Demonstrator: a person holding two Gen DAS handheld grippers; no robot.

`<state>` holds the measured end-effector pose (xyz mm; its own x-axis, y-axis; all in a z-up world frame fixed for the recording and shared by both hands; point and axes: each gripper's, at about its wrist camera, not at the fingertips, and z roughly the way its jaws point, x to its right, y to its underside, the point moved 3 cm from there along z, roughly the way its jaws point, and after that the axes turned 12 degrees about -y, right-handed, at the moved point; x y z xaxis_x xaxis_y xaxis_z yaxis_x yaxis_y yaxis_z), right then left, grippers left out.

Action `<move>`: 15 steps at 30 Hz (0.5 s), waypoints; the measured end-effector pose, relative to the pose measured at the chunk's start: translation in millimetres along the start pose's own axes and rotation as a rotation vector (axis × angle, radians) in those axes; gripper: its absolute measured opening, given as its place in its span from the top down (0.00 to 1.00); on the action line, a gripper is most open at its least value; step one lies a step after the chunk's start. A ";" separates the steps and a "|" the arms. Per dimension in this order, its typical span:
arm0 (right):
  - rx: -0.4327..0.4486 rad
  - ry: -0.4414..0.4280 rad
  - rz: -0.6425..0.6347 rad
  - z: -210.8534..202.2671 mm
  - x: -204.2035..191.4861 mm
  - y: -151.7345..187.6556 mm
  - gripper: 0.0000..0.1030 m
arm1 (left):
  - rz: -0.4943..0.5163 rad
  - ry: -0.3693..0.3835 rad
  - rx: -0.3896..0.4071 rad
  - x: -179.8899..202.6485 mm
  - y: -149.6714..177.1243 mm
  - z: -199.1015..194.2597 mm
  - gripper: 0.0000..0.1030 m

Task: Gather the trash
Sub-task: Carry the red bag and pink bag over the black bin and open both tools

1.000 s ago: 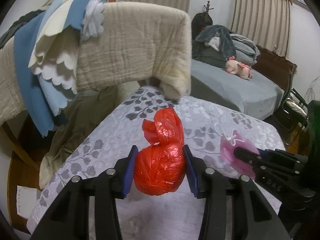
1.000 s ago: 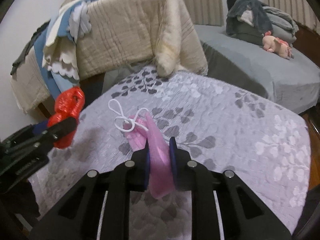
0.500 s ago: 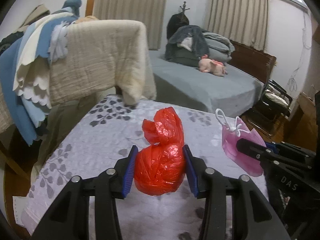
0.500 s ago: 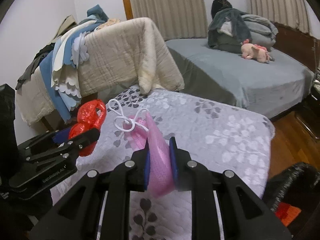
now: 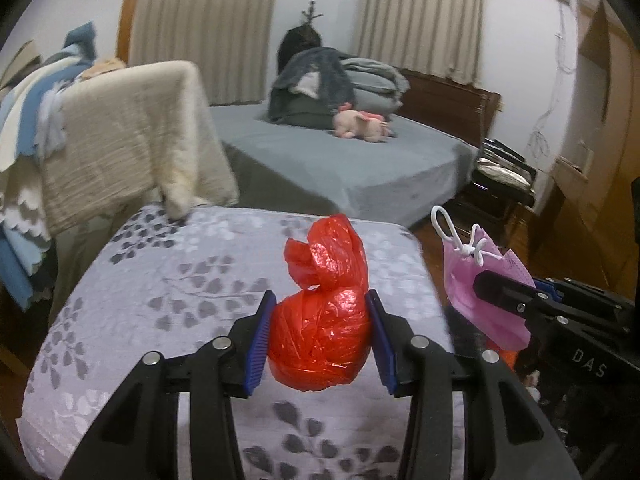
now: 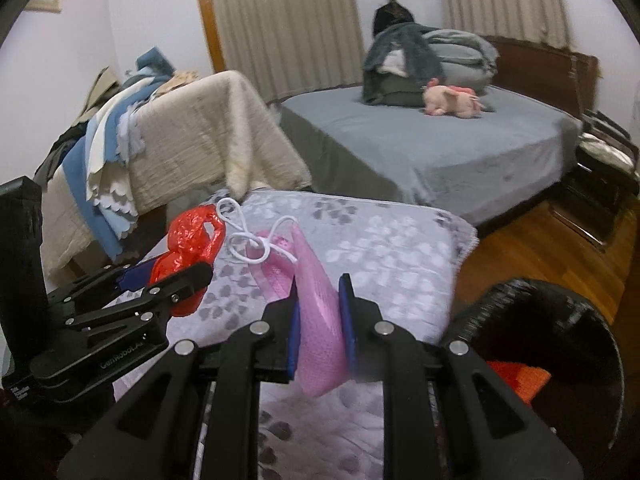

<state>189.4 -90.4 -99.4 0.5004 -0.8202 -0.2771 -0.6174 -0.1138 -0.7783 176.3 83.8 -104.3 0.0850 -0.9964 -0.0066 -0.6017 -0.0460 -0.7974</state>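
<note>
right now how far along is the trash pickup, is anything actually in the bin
Picked up: the left tongs are shut on the red bag, and the right tongs are shut on the pink mask, both lifted above the floral bedcover. In hand: carrying both toward the black bin at lower right, which already holds something orange. Left: dropping both in; neither is over the opening yet.

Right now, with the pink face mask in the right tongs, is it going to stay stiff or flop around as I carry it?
Probably floppy: the pink face mask sags below the right tongs, folded thin between the pads. It looks very light, so it should hold with little squeeze. Its white ear loops hang loose above and could snag on something in passing.
</note>
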 end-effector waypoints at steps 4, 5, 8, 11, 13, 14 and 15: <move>0.026 0.049 0.029 -28.4 23.7 7.5 0.84 | 0.035 0.042 0.008 32.0 -0.9 -5.8 0.57; 0.033 0.066 0.037 -36.3 30.6 9.7 0.84 | 0.046 0.056 0.010 42.7 -1.1 -7.2 0.57; 0.049 0.106 0.055 -55.1 47.2 15.2 0.84 | 0.071 0.089 0.015 67.4 -0.3 -10.8 0.57; 0.061 0.151 0.079 -75.9 70.2 22.3 0.84 | 0.098 0.127 0.018 95.4 2.1 -14.1 0.57; 0.066 0.185 0.090 -89.0 84.0 28.9 0.84 | 0.114 0.146 0.016 108.3 3.1 -13.3 0.57; 0.067 0.201 0.095 -94.0 89.9 31.7 0.84 | 0.124 0.160 0.013 117.5 4.3 -13.3 0.57; 0.068 0.218 0.107 -100.4 98.2 36.0 0.84 | 0.135 0.174 0.012 126.5 5.6 -13.3 0.57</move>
<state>155.4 -231.4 -98.1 0.2874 -0.9280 -0.2372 -0.6141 0.0116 -0.7892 173.1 -43.5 -101.6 -0.1346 -0.9908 -0.0107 -0.5889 0.0887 -0.8033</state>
